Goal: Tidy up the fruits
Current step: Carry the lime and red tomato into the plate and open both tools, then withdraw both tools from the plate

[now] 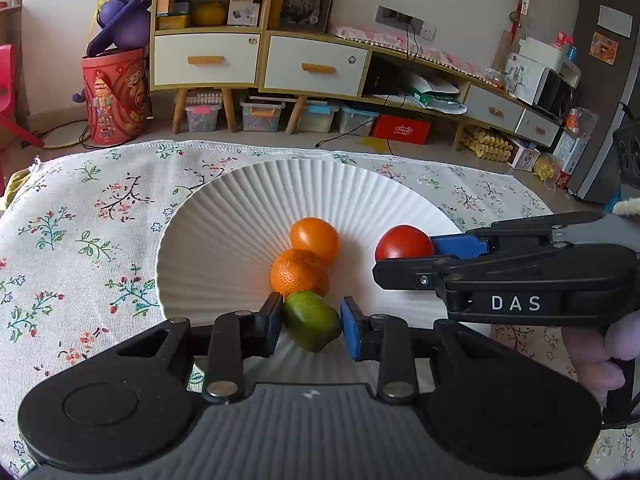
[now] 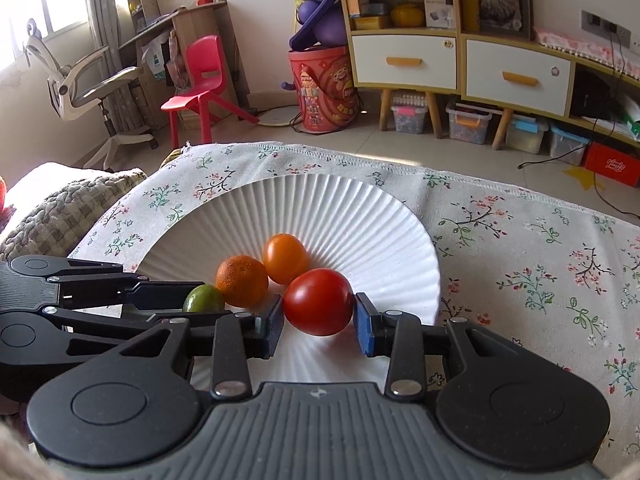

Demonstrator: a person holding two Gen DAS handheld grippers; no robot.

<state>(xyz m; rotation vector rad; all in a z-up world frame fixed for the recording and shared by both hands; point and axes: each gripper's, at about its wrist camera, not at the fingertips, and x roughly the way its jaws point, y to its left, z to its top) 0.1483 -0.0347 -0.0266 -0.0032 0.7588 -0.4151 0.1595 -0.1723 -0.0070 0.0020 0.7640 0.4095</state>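
Note:
A white ribbed plate (image 1: 224,240) (image 2: 360,224) lies on a floral cloth. In it sit an orange tomato (image 1: 314,237) (image 2: 285,257) and a mandarin (image 1: 299,273) (image 2: 241,285), touching each other. My left gripper (image 1: 311,322) is shut on a green lime (image 1: 312,320) (image 2: 203,299) over the plate's near rim, just in front of the mandarin. My right gripper (image 2: 319,319) is shut on a red tomato (image 2: 318,301) (image 1: 404,243) over the plate's right part; it enters the left wrist view from the right (image 1: 416,252).
The floral cloth (image 1: 80,220) (image 2: 540,264) covers the table around the plate. A knitted cushion (image 2: 60,216) lies left of the table. Beyond the far edge are the floor, a shelf unit (image 1: 208,48), a red bucket (image 1: 114,96) and a red chair (image 2: 200,84).

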